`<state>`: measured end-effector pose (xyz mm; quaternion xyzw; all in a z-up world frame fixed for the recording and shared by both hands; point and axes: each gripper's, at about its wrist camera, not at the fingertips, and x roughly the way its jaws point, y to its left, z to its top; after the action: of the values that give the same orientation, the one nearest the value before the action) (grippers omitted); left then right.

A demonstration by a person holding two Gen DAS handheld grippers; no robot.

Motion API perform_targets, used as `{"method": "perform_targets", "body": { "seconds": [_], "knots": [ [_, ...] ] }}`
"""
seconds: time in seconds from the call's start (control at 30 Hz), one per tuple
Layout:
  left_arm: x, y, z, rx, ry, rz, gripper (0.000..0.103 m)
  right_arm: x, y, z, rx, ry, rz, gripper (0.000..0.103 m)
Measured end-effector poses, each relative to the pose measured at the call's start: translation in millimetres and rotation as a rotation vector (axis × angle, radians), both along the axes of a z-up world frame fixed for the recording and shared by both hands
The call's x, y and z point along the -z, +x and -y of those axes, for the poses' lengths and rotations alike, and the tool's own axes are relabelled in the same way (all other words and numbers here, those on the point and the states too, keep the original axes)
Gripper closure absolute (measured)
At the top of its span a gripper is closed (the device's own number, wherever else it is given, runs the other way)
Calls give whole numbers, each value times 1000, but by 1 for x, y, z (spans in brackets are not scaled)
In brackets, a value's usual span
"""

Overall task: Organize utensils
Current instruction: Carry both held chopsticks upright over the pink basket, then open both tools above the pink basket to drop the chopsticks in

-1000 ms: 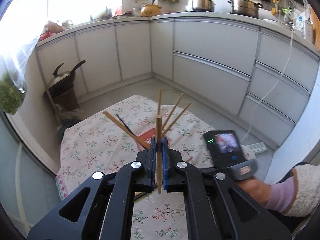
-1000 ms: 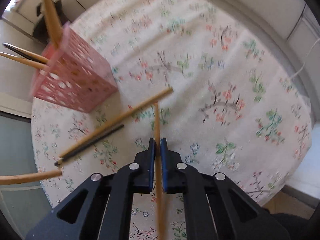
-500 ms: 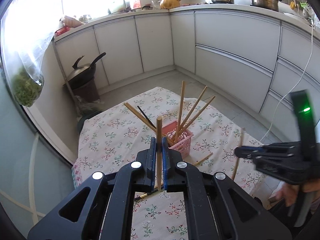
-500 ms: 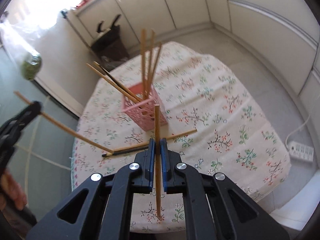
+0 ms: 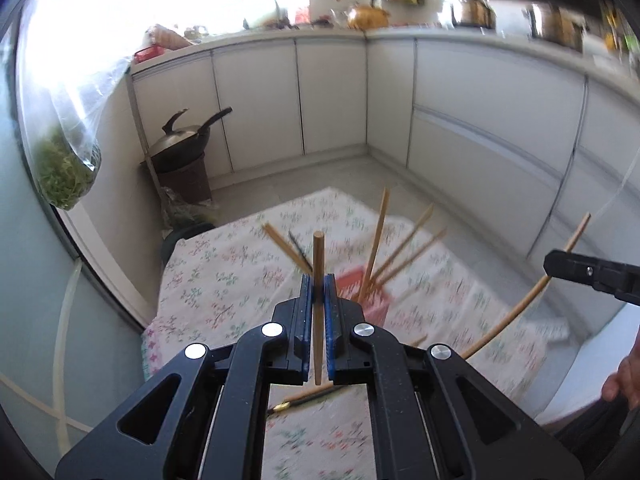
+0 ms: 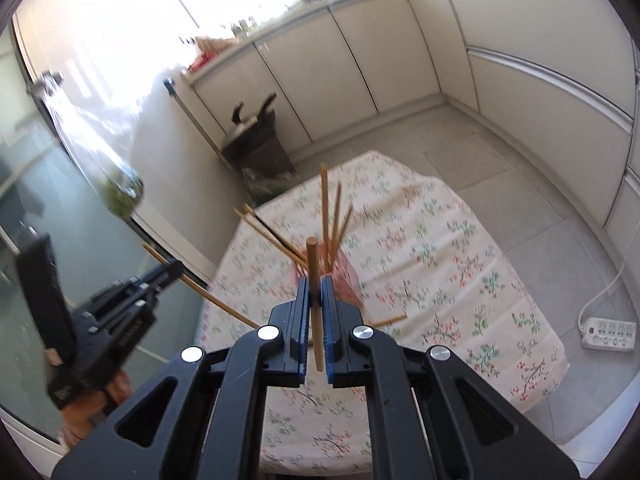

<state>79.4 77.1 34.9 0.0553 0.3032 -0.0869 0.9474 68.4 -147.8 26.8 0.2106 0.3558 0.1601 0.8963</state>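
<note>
Aloft, left gripper [image 5: 316, 292] and right gripper [image 6: 316, 292] above table [image 6: 460, 280], jaws of each clamped on upright chopstick [image 5: 318, 280].

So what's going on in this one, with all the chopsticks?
A person holds two grippers above a floral-cloth table. The left gripper is shut on one wooden chopstick, the right gripper on another. The pink holder already has several chopsticks standing in it; a couple more lie loose on the cloth.

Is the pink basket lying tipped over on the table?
No, the pink basket stands upright on the flowered tablecloth, with several chopsticks sticking up out of it.
</note>
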Motion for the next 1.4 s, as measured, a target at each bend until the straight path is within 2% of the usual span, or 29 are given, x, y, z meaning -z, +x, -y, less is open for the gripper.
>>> {"method": "perform_targets", "body": {
  "seconds": [0.07,0.17,0.3,0.4,0.83,0.93,1.0,1.03,1.3,1.4],
  "knots": [
    [-13,5,-5,-12,-70,23,98,-15,5,10,18,35,31,97],
    [-32,11,-9,-33,-127,69,98,-30,13,24,46,80,66,97],
    [-53,24,-13,-65,-220,120,98,-41,23,39,79,126,88,97],
    [-58,34,-13,-76,-273,129,98,-43,32,48,97,141,94,97],
    [-17,69,-15,-174,-326,66,98,-42,48,62,120,154,86,97],
    [1,77,-16,-174,-345,11,97,-40,49,60,116,153,79,97],
    [9,77,-20,-189,-365,-14,93,-39,50,59,113,152,75,97],
    [10,76,-23,-201,-373,-13,86,-39,51,58,112,152,75,97],
    [-23,47,-50,-282,-430,135,78,-41,54,51,112,153,72,97],
    [-32,42,-60,-308,-456,164,64,-44,59,44,108,148,72,97]
  ]
}}
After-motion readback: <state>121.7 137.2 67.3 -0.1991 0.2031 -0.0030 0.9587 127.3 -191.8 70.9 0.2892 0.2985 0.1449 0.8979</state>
